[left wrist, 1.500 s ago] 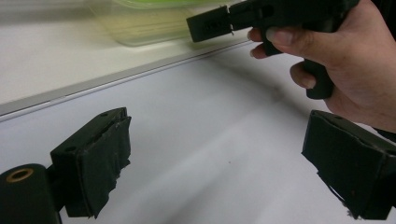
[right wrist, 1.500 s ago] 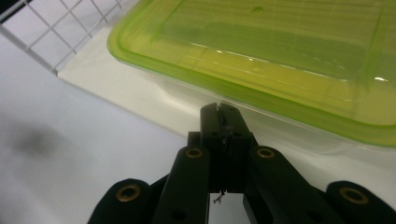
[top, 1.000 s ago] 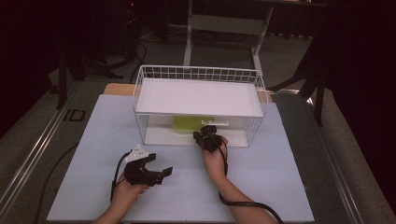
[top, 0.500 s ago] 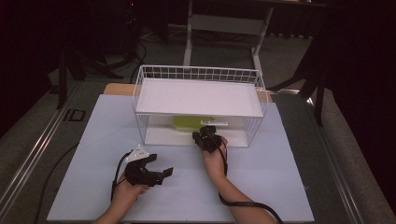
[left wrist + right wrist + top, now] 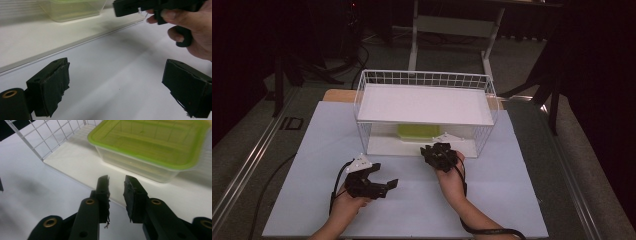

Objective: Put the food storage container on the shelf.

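Because the green-lidded container (image 5: 150, 150) sits on the lower shelf of the wire rack (image 5: 424, 80), the right gripper (image 5: 117, 185) points at it, jaws nearly together, pinching nothing. The left gripper (image 5: 115, 87) waits spread wide over the white mat (image 5: 512, 190).

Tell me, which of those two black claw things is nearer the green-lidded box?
The right gripper, at the rack's open front, pointing toward the green-lidded box on the lower shelf. The left gripper sits farther back on the table, jaws wide apart.
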{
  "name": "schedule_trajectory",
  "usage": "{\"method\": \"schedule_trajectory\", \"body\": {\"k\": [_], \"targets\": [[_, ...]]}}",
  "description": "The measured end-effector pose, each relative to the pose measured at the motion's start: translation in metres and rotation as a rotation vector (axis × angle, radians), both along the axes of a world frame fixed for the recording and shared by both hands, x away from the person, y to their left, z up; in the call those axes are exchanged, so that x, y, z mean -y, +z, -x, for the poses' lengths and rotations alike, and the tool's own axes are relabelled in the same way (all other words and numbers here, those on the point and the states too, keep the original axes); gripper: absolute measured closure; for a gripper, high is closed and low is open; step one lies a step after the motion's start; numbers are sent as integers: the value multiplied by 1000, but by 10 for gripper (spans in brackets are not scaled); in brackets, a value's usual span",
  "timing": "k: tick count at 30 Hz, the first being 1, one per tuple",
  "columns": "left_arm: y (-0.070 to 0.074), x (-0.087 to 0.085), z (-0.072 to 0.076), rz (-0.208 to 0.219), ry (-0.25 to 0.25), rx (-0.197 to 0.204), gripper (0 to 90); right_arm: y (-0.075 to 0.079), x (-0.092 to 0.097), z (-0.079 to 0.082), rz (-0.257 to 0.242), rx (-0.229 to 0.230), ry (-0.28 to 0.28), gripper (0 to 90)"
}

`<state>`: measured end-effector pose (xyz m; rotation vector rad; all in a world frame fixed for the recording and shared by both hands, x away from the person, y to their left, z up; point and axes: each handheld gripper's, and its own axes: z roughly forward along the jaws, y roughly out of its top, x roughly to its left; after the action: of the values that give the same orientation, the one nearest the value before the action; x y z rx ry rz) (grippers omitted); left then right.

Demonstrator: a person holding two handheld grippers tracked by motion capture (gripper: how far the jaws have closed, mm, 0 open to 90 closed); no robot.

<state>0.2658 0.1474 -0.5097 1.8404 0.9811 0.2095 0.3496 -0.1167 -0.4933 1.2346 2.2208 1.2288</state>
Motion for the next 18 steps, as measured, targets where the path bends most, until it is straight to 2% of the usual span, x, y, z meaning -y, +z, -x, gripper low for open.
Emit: {"method": "schedule_trajectory", "body": {"k": [2,4,5,7,8,9,12,18], "targets": [[1,-1,1,-4,-5,1,83,4,5,3,-10,7,0,654],[2,-2,3,2,-10,-1,83,6,9,6,-32,6,9,547],[3,-3,4,4,-11,-1,83,7,12,9,-47,11,17,461],[3,-4,4,4,-12,-3,82,8,12,11,-55,15,22,429],[3,-4,5,4,-16,-5,83,8,13,14,-59,15,33,383],[3,-5,5,5,-21,-4,82,7,14,19,-70,15,55,286],[5,-6,7,-6,-34,1,83,7,16,25,-105,14,88,199],[9,-9,10,0,-47,11,82,5,21,33,-113,21,139,148]]}}
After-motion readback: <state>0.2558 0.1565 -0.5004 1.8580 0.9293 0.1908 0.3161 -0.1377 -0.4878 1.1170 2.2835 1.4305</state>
